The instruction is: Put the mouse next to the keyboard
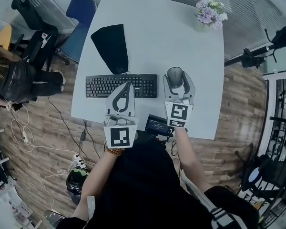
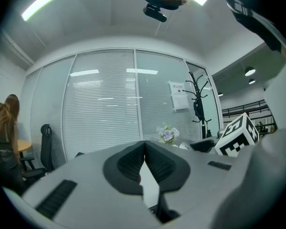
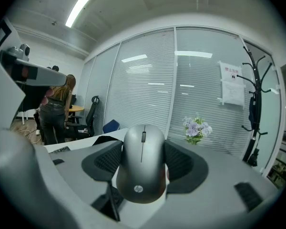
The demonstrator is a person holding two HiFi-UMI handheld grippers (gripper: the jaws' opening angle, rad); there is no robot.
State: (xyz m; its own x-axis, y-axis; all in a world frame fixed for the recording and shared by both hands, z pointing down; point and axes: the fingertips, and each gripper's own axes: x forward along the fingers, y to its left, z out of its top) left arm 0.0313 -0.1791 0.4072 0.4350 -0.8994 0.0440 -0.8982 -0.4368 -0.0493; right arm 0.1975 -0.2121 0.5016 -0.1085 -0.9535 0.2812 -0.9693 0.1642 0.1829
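Your right claw point(image 1: 175, 78) is clamped on the grey mouse point(image 3: 143, 163), with the keyboard point(image 1: 109, 86) just to its left. Set it down flat before you open. Your left claw point(image 1: 128, 85) has its jaws together, empty.

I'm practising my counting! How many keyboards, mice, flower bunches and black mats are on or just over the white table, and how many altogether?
Keyboard: 1
Mouse: 1, held in the right tool
Flower bunch: 1
Black mat: 1
Total: 4
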